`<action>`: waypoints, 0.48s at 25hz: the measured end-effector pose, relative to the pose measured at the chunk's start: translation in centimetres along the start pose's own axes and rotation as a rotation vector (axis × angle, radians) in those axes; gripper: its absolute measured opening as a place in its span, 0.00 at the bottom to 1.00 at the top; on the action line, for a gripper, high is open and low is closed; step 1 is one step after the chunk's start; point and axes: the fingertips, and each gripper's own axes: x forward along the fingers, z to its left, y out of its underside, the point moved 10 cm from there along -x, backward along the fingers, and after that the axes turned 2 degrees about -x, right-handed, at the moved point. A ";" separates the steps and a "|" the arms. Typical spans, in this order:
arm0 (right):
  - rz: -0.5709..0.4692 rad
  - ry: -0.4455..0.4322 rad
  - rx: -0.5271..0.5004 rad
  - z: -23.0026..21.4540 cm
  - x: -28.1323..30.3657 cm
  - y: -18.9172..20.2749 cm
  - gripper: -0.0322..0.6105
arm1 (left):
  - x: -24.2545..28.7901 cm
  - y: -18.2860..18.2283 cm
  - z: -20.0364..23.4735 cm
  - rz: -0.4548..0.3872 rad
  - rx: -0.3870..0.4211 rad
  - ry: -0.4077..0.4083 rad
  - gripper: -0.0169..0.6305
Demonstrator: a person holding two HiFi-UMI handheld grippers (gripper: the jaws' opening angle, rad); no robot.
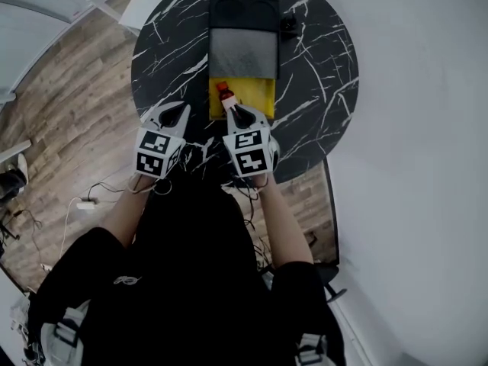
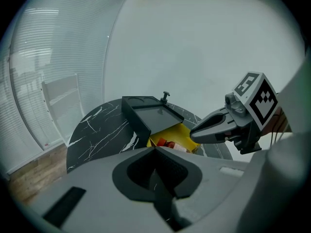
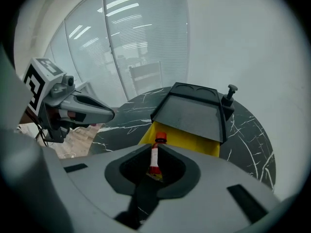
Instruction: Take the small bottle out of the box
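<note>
A box sits on the round black marble table (image 1: 320, 75), its dark lid (image 1: 244, 48) swung back and its yellow inside (image 1: 259, 96) showing. The small bottle (image 1: 223, 92), red-capped with a white label, lies in the yellow part near its left front corner. It also shows in the left gripper view (image 2: 167, 143) and the right gripper view (image 3: 155, 154). My right gripper (image 1: 235, 111) is shut and empty, its tip just in front of the bottle and above it. My left gripper (image 1: 178, 111) hangs left of the box over the table, jaws together, holding nothing.
A small black knob (image 1: 287, 27) stands by the box's far right corner. Wood floor with cables (image 1: 84, 200) lies left of the table, and a white wall to the right. A white chair frame (image 2: 60, 98) and glass partitions stand beyond the table.
</note>
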 end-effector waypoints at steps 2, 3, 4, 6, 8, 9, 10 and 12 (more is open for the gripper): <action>0.033 -0.006 -0.003 0.1 0.8 0.0 0.20 | 0.5 -0.1 0.4 0.014 -0.003 0.013 0.02; 0.046 -0.007 -0.006 0.1 1.1 0.0 0.22 | 0.8 -0.1 0.6 0.021 0.000 0.020 0.02; 0.058 -0.003 -0.008 0.0 1.5 0.0 0.22 | 1.1 -0.2 0.8 0.027 0.004 0.027 0.02; 0.080 0.007 -0.003 -0.2 2.1 0.1 0.23 | 1.6 -0.3 1.3 0.037 0.013 0.039 0.02; 0.109 0.009 0.005 -0.4 2.7 0.1 0.25 | 2.1 -0.2 1.8 0.048 0.019 0.049 0.02; 0.127 0.005 0.008 -0.5 3.0 0.2 0.26 | 2.2 -0.2 2.0 0.053 0.018 0.054 0.02; 0.144 -0.001 0.010 -0.5 3.3 0.3 0.29 | 2.3 -0.1 2.2 0.058 0.016 0.058 0.02; 0.172 -0.005 0.013 -0.6 3.8 0.4 0.30 | 2.6 0.0 2.7 0.068 0.011 0.066 0.02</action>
